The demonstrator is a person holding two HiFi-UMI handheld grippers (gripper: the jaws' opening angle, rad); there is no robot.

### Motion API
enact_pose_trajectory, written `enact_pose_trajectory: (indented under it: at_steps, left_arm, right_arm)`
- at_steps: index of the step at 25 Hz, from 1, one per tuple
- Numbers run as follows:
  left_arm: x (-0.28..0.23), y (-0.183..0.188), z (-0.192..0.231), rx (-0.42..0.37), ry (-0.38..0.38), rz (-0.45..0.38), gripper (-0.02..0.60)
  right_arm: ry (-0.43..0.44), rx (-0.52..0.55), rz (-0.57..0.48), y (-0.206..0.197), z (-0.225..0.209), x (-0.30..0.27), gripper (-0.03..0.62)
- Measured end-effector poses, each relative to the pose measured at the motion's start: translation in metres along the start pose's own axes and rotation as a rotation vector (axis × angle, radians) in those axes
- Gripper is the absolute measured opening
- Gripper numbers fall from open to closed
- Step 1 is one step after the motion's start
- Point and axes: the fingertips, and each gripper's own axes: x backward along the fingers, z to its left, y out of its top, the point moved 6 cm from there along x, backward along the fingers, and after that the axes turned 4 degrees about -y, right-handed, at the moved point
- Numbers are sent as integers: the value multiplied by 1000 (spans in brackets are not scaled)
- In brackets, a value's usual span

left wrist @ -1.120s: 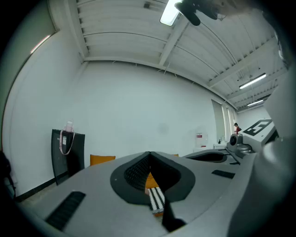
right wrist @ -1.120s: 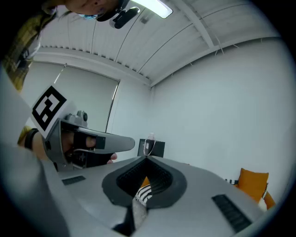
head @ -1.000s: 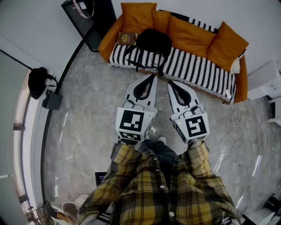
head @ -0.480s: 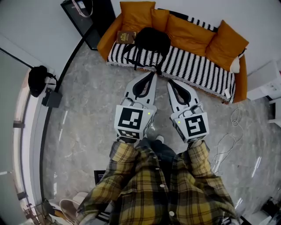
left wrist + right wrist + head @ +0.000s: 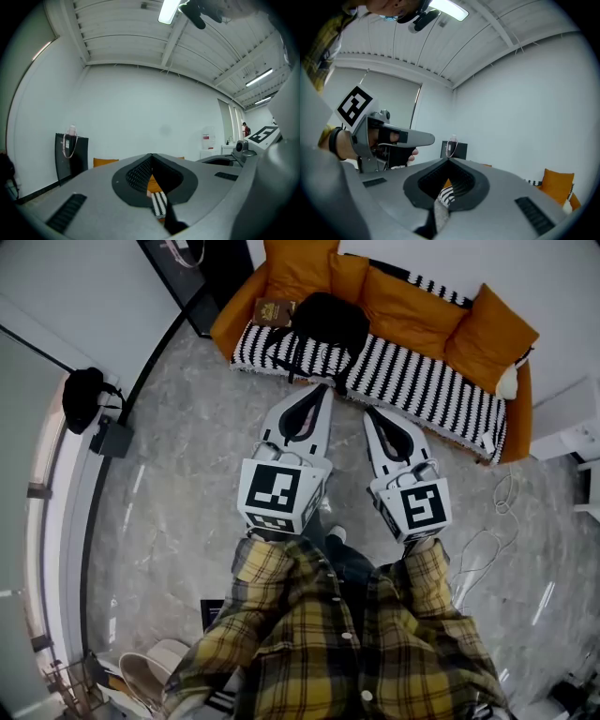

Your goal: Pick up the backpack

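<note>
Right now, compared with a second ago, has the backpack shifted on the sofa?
No. The backpack lies where it did, beside the brown book on the sofa, its straps over the striped front edge.

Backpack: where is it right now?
Head view, top centre: the black backpack sits on the striped sofa near its left end, just right of the brown book.

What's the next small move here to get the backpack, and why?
Probably step closer: the black fabric backpack lies on the striped-covered orange sofa, beyond the left hand-held gripper and the right hand-held gripper, both shut and empty.
</note>
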Motion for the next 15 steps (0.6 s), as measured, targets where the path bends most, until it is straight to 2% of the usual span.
enact_pose_trajectory:
  at_steps: [7,15]
  left_arm:
    - [-36,-10,34,6,4,16,17]
    - [-111,-1,118,13,-17,19,17]
  right_arm:
    - [1,-16,25,-14,-17,-47,14]
    - [3,-3,32,-7,-42,-157,14]
